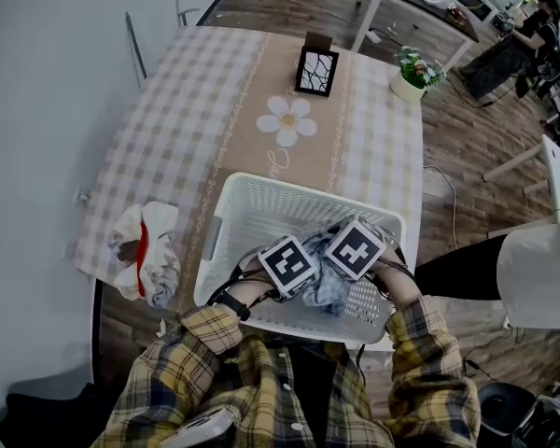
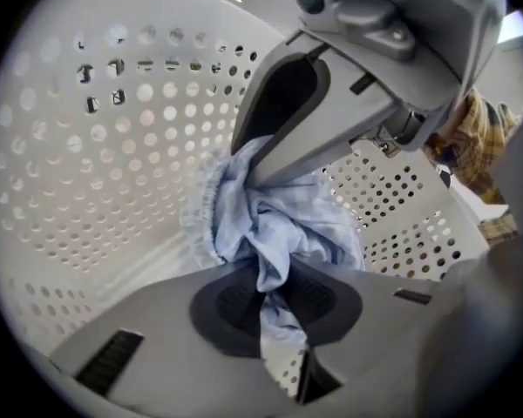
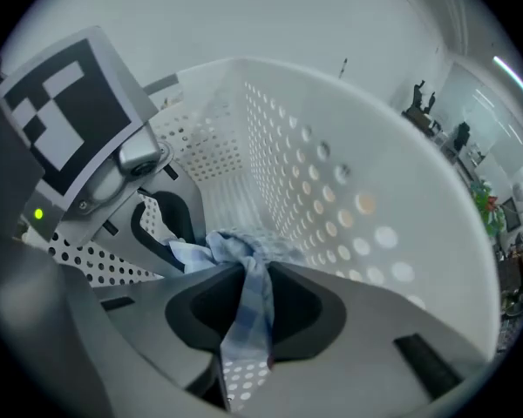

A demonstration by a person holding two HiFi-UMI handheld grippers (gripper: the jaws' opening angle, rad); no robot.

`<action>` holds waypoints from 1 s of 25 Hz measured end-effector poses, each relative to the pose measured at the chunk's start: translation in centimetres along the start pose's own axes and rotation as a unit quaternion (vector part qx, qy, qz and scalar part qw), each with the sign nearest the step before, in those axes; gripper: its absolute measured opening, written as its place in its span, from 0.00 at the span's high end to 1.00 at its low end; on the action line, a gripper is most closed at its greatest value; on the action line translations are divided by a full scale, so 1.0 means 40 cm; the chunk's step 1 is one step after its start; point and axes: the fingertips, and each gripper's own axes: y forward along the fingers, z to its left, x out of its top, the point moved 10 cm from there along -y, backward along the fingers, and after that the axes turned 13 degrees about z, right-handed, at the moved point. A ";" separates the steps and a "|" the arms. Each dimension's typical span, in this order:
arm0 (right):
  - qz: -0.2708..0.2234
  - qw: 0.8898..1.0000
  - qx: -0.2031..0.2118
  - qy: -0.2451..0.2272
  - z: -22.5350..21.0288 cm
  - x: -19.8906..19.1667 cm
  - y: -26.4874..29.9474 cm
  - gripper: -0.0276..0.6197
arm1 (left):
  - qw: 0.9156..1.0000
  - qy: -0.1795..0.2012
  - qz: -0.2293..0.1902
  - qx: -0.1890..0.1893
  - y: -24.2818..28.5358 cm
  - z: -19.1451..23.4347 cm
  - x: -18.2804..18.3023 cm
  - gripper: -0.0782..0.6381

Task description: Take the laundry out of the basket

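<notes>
1. Crumpled white cloth with a red strip: soft and bunched. It lies on the table's near edge, left of the basket and apart from it.
2. Checked tablecloth, beige and white woven look: flat, with a plain tan centre band and a white flower motif. It spreads under and beyond the basket.
3. White perforated plastic laundry basket: rectangular with rounded corners, and its smooth walls are pierced by rows of round holes. It stands on the near end of the cloth-covered table.
4. Left gripper: grey moulded body with dark ribbed pads. It reaches down inside the basket, its fingers clamped on a fold of item 5.
5. Pale blue checked cloth: thin, limp and wrinkled, with one gathered, ruffled edge. It hangs bunched inside the basket near the near wall, held between both grippers.
6. Right gripper: same build. It is inside the basket just right of the left one, its fingers pinched on another fold of item 5, with a strip trailing through them.
7. Black-framed picture: rectangular and upright, beyond the basket.
8. Green plant in a white pot: beyond the basket, to its right.
</notes>
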 end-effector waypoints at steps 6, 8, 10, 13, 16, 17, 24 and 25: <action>-0.083 0.995 -0.035 0.036 0.031 -0.024 -0.135 0.79 | 0.998 -0.001 -0.048 0.038 -0.120 -0.027 -0.008 0.78; -0.113 0.991 -0.050 0.047 0.042 -0.039 -0.183 0.79 | 0.996 -0.001 -0.073 0.051 -0.161 -0.047 -0.011 0.78; -0.145 0.986 -0.064 0.059 0.055 -0.057 -0.231 0.79 | 0.993 0.002 -0.103 0.064 -0.202 -0.073 -0.013 0.78; -0.193 0.974 -0.088 0.074 0.074 -0.089 -0.302 0.79 | 0.986 0.009 -0.143 0.086 -0.263 -0.116 -0.014 0.78; -0.240 0.960 -0.113 0.087 0.096 -0.123 -0.368 0.79 | 0.978 0.014 -0.178 0.107 -0.324 -0.162 -0.020 0.79; -0.256 0.955 -0.121 0.091 0.104 -0.132 -0.389 0.79 | 0.974 0.017 -0.193 0.116 -0.345 -0.177 -0.022 0.79; -0.339 0.921 -0.171 0.093 0.185 -0.156 -0.521 0.79 | 0.948 0.032 -0.270 0.163 -0.471 -0.264 -0.063 0.79; -0.348 0.916 -0.176 0.091 0.197 -0.150 -0.536 0.79 | 0.945 0.033 -0.279 0.167 -0.486 -0.270 -0.074 0.79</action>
